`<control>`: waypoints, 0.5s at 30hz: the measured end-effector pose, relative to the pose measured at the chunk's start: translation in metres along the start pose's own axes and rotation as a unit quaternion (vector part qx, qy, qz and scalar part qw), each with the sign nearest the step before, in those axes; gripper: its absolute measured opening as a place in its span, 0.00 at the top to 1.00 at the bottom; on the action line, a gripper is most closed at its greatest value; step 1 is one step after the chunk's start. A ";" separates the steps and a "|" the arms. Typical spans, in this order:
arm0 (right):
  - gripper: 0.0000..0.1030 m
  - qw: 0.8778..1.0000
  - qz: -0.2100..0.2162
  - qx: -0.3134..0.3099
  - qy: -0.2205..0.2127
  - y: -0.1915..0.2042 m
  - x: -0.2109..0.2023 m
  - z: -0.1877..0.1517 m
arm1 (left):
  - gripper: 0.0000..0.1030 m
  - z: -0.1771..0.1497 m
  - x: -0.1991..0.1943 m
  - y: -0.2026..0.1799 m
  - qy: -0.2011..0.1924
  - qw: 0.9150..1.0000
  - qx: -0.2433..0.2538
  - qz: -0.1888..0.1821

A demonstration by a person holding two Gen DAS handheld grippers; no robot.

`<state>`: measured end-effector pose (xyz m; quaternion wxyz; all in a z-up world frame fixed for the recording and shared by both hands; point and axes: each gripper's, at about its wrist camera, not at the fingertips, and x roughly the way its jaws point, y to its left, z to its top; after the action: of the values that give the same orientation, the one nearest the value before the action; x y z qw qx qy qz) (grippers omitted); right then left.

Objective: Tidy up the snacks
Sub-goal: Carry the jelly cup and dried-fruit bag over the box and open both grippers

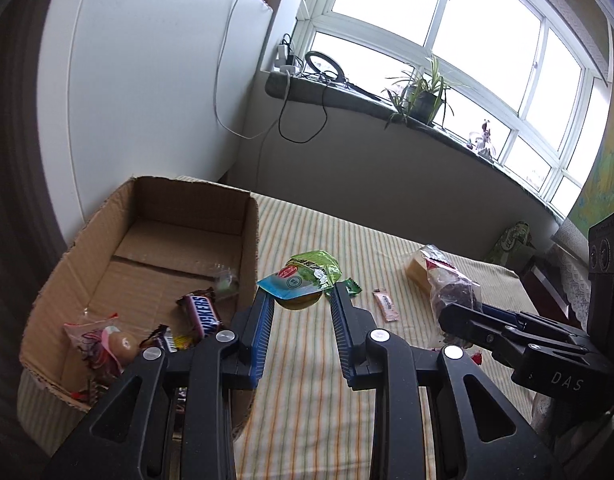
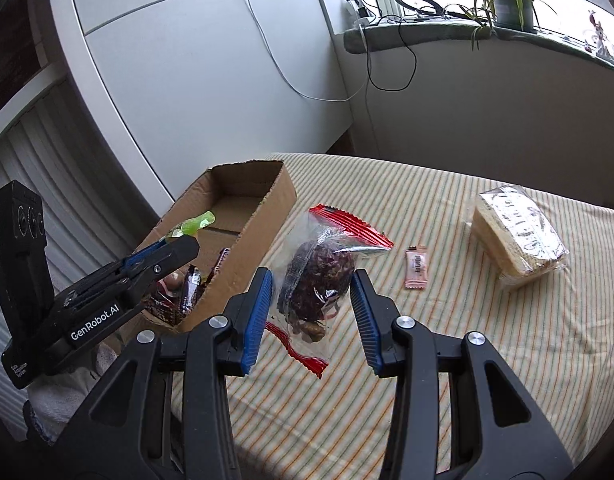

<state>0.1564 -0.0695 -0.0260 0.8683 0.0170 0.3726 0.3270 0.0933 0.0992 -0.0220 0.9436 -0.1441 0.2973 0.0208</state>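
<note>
A: How does the left gripper (image 1: 301, 294) stand?

B: Jaws apart. A jelly cup (image 1: 303, 282) with a green and blue lid sits between the tips, its lid against the left finger (image 1: 263, 312); whether it is caught there or falling I cannot tell. It is just beside the near wall of the box (image 1: 249, 240), outside it.

A: And the right gripper (image 2: 312, 286)?

B: Also apart, on either side of a clear bag (image 2: 321, 276) of dark dried fruit with red crimped ends. The fingers do not press it. The bag lies on the striped cloth (image 2: 447, 340), just right of the box.

A: What is in the box?

B: A Snickers bar (image 1: 201, 312), a second dark bar (image 1: 165, 338) beside it, a pink packet (image 1: 103, 342) at the near corner, and a small clear wrapper (image 1: 225, 280) by the right wall.

A: Anything else on the cloth?

B: A small pink sachet (image 2: 417, 267) right of the bag, farther from the box. Beyond it, well apart from the box, a wrapped sandwich cake (image 2: 519, 240). In the left view, a green wrapper (image 1: 352, 287) peeks from behind the right finger.
</note>
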 end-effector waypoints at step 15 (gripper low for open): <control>0.59 0.997 0.033 -0.057 0.035 0.072 0.059 0.022 | 0.73 -0.009 -0.024 0.065 -0.018 0.999 -0.032 0.040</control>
<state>0.1609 0.0258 -0.0283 0.8433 -0.0312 0.3826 0.3762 0.0602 0.1600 -0.0320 0.9421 -0.1617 0.2852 0.0704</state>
